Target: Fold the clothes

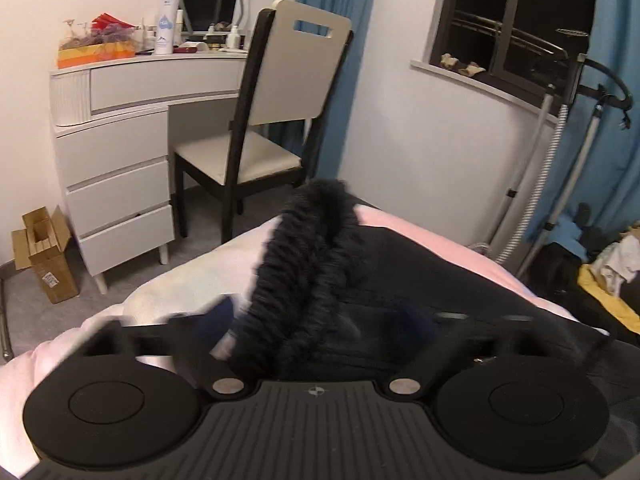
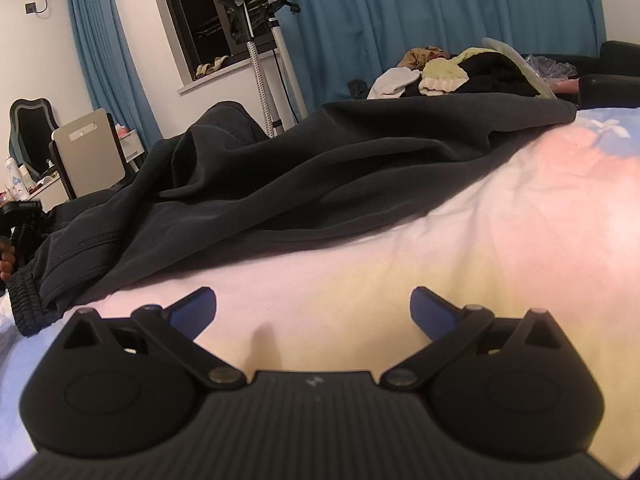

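Bedroom clutter frames a bed (image 2: pixel 460 216) with a pale pink and yellow cover, and on it lies the dark trousers (image 2: pixel 280 176), spread out and rumpled. Judging from the right wrist view, their long axis runs across the bed from the ribbed elastic waistband (image 2: pixel 28 300) at the near left toward the far right end near the heap of other clothes (image 2: pixel 452 72).

The left claw (image 1: pixel 316 320) reaches over the bunched waistband, whose gathered band (image 1: pixel 308 264) rises between its blurred fingers; the jaws look well apart around the cloth, not clamped, though the blur leaves that uncertain. It probably sits there to take hold of the waist end for lifting or folding.

The right claw (image 2: pixel 314 306) hangs wide open over bare bed cover, just beside the trouser edge, holding nothing. It seems placed to reach a leg or hem next.

Further out stand a chair (image 1: pixel 280 92), a white dressing table (image 1: pixel 120 120) and blue curtains (image 2: pixel 400 20).
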Action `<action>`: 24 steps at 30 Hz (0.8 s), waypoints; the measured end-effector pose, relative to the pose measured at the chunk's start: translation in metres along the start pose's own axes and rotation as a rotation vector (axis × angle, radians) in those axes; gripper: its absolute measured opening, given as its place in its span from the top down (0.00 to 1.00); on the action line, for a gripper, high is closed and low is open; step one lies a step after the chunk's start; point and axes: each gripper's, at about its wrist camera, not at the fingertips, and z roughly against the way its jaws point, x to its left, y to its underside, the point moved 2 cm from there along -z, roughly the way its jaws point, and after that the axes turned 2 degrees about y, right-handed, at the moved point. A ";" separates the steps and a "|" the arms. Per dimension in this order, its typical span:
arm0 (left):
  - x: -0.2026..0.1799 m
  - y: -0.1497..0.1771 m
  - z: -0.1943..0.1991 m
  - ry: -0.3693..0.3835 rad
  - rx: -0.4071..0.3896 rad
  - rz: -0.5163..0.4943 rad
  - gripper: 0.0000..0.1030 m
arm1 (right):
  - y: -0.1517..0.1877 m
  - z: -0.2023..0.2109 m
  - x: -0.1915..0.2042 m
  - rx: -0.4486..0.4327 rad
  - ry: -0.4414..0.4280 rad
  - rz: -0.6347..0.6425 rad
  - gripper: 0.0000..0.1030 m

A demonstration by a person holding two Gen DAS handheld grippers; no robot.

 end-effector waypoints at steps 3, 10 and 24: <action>-0.001 0.003 0.021 0.079 0.020 -0.007 0.07 | -0.003 0.006 0.002 -0.010 0.003 0.008 0.00; 0.002 0.042 0.120 0.167 -0.015 0.116 0.05 | -0.013 0.048 0.007 -0.103 -0.005 0.027 0.00; -0.002 0.175 0.167 0.300 0.312 0.689 0.05 | -0.012 0.103 0.003 -0.115 -0.013 -0.012 0.00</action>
